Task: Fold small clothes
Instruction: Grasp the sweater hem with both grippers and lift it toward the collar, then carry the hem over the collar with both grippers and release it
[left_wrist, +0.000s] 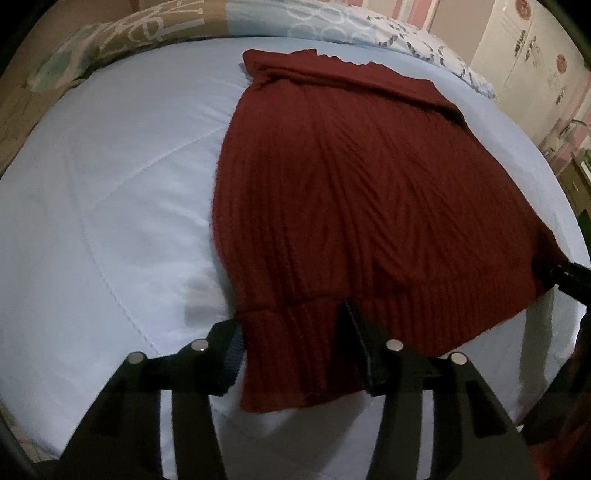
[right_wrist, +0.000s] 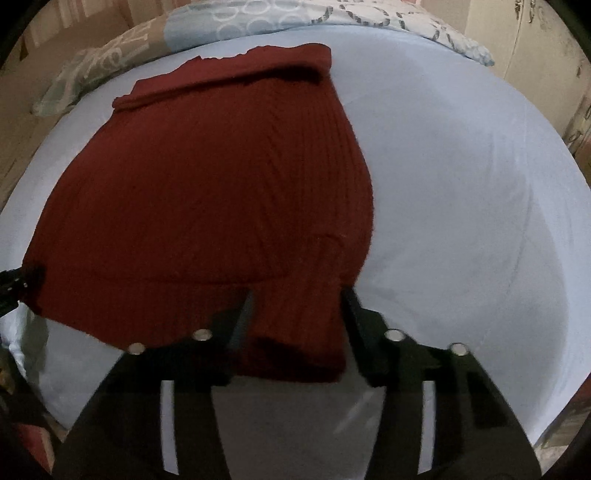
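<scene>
**Both grippers at the near hem of a red knit on the bed**

A dark red ribbed knit garment (left_wrist: 332, 192) lies spread on a bed covered by a pale blue sheet (left_wrist: 110, 221). The garment runs from the near edge of the bed toward the far side, where its far end is rolled or folded over into a thick band (right_wrist: 229, 77). Beyond that band, patterned bedding (left_wrist: 332, 22) in blue, white and tan lies along the far side of the bed. A pale cabinet (left_wrist: 524, 55) stands to the far right of the bed.

The left gripper (left_wrist: 291, 328) sits at the garment's near left corner. Its jaws stand apart, with the ribbed hem lying between them; the left finger is at the cloth's left edge and the right finger rests on top of the hem. The jaws are released, not pinching the cloth.

The right gripper (right_wrist: 297, 314) sits at the near right corner of the garment. Its jaws are likewise spread, with a strip of the hem between the two fingers and the right finger at the cloth's right edge. They are not clenched on the fabric.

In each wrist view the other gripper's dark fingertips show at the picture's edge, at the opposite near corner of the garment (right_wrist: 184, 184). The near hem hangs slightly over the sheet's near edge.
</scene>
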